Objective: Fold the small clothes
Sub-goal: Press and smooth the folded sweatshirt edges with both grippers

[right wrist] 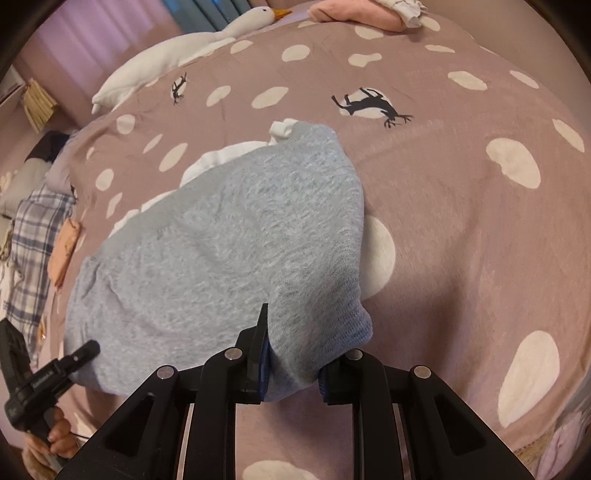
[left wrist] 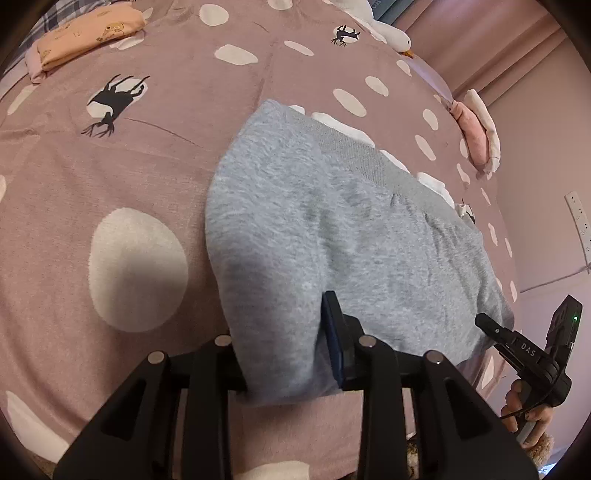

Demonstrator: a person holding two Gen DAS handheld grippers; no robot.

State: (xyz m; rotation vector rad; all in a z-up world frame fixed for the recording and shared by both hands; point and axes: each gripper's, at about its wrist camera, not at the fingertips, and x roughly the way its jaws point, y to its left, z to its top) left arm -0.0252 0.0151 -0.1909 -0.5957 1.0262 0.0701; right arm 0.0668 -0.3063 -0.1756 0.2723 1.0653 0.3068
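A grey fleecy garment (left wrist: 332, 229) with a ribbed waistband lies on the mauve spotted bedspread (left wrist: 92, 166), over a white piece (right wrist: 229, 153) that peeks out at its far edge. My left gripper (left wrist: 280, 332) is shut on one near corner of the grey garment; cloth fills the gap and hides the left finger. My right gripper (right wrist: 295, 347) is shut on the other near corner (right wrist: 314, 332), the fabric bunched between its pads. Each view catches the other gripper at its side, held in a hand: the right gripper (left wrist: 491, 325) and the left gripper (right wrist: 88, 349).
A folded peach garment (left wrist: 88, 37) lies on plaid cloth (right wrist: 33, 229) at one far side of the bed. A pink and white garment (left wrist: 476, 133) sits at the opposite far side. A white goose plush (right wrist: 221, 33) rests along the far edge.
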